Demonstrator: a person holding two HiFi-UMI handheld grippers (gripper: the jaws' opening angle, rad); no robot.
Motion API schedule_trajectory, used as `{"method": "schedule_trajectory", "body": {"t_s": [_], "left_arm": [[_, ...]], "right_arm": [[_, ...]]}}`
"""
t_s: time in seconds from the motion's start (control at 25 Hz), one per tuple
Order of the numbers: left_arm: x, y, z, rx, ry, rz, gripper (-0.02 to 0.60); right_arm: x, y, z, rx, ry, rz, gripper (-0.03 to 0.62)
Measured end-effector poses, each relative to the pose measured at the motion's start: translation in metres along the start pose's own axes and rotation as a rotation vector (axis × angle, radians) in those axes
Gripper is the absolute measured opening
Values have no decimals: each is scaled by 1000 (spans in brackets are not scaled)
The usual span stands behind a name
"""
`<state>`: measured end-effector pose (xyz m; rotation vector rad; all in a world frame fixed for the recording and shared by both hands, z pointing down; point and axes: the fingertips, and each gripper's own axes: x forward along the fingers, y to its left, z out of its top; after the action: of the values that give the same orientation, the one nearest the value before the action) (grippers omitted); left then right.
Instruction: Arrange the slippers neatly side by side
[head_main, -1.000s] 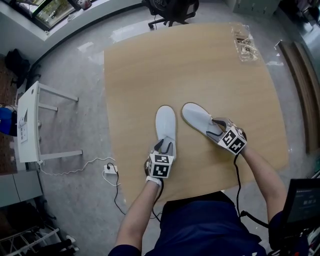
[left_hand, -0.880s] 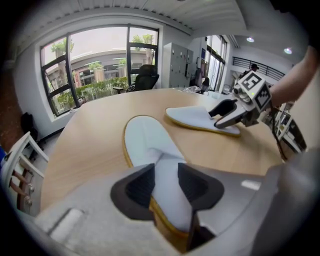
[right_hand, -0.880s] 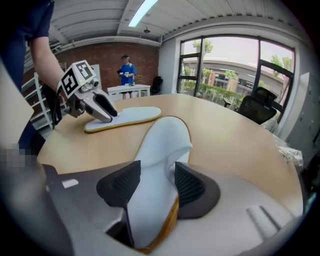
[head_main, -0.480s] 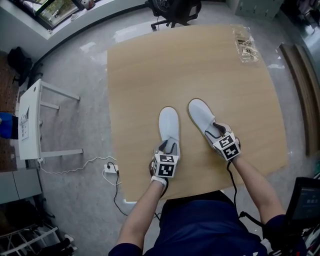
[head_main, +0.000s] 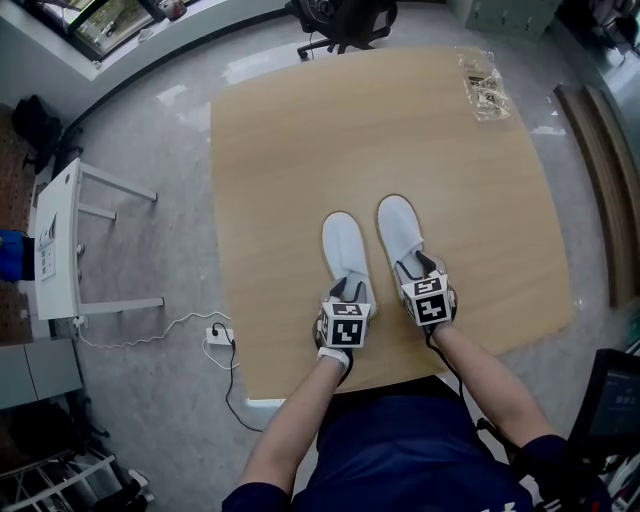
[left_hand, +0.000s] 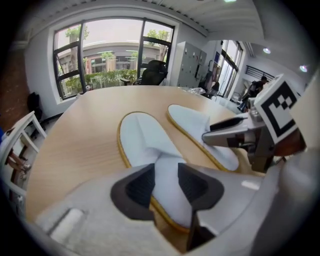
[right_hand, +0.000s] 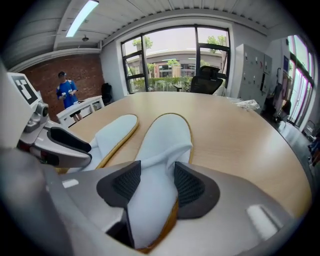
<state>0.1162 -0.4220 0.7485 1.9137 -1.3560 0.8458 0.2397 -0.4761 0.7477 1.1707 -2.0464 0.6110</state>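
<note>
Two white slippers with yellow-edged soles lie side by side on the wooden table (head_main: 300, 130), toes pointing away from me. My left gripper (head_main: 348, 290) is shut on the strap at the heel end of the left slipper (head_main: 343, 245); in the left gripper view the pads pinch its white fabric (left_hand: 142, 135). My right gripper (head_main: 415, 268) is shut on the strap of the right slipper (head_main: 398, 225), with the cloth (right_hand: 167, 132) bunched between its pads. The slippers run nearly parallel with a narrow gap between them.
A clear plastic bag (head_main: 483, 85) lies at the table's far right corner. A black office chair (head_main: 340, 15) stands beyond the far edge. A small white table (head_main: 65, 250) and a power strip (head_main: 218, 340) are on the floor to the left. A screen (head_main: 610, 400) sits at lower right.
My right gripper has swung the right slipper's heel to the left, from slanted to parallel with the left slipper. The left gripper and its slipper shifted slightly right.
</note>
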Motion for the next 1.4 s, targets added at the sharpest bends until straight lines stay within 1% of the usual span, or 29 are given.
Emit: {"method": "schedule_trajectory", "body": {"t_s": [0.16,0.32,0.68,0.88,1.0,1.24,1.4], "left_arm": [[3,-7,3,11,4,-14,147],[5,-11,2,35,15,-18,147],[11,-16,6,78,20,-1,147],[14,-18,6,58,24,8,149],[14,-19,7,58,24,16,149],[14,-20,6,63,24,17,150],[11,-19,10,54,7,17,161]], "right_arm": [[3,0,-5,29,7,-50,219],[-1,5,-7,87,45,-73,219],[0,10,-7,107,72,-68,219],[1,11,-9,115,78,-64,219],[1,13,-10,118,87,-55,221],[1,14,-7,81,80,-54,222],[0,11,-2,79,45,-47,221]]}}
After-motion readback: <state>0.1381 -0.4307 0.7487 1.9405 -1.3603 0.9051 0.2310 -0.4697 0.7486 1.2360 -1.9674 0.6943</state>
